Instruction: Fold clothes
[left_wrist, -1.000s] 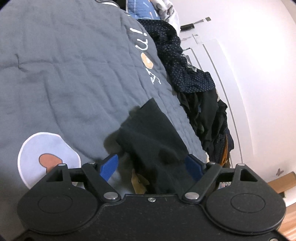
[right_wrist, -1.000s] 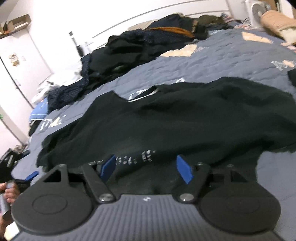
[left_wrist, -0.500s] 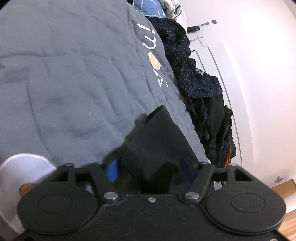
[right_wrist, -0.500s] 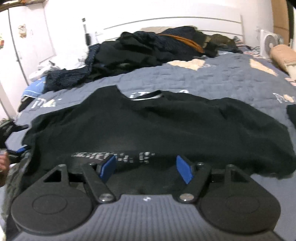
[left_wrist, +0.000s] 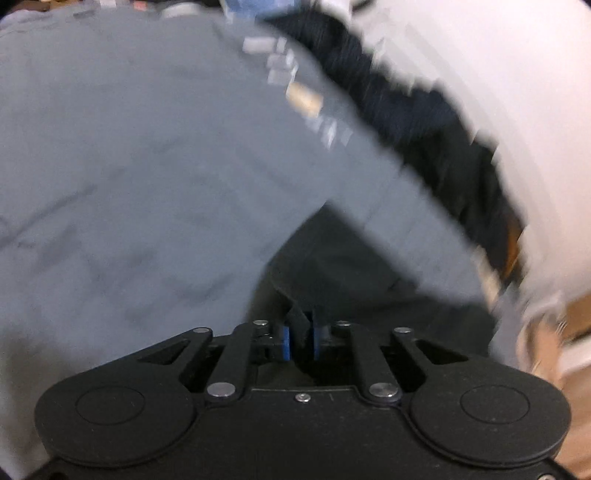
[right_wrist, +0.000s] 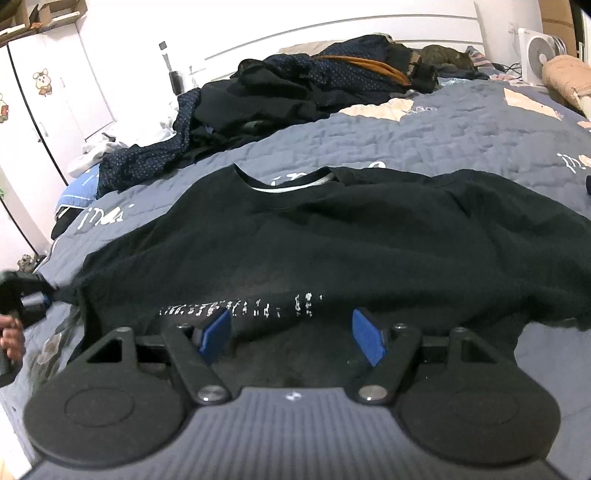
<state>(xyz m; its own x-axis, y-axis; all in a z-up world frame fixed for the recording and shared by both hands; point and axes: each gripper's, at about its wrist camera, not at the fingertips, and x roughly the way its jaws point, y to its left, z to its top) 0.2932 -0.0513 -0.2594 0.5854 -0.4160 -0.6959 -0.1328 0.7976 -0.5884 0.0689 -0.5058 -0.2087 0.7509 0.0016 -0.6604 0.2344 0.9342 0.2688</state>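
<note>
Matt black cloth T-shirt (right_wrist: 332, 240) with cracked white print lies on a quilted, stitched grey cloth bedspread (right_wrist: 461, 136); both matt black plastic grippers carry blue pads (right_wrist: 365, 339).

Black T-shirt (right_wrist: 332, 240) lying spread flat, front down, neckline pointing away, white lettering showing near hem; left sleeve edge (left_wrist: 354, 266) sitting pinched, lifting slightly off bed.
</note>
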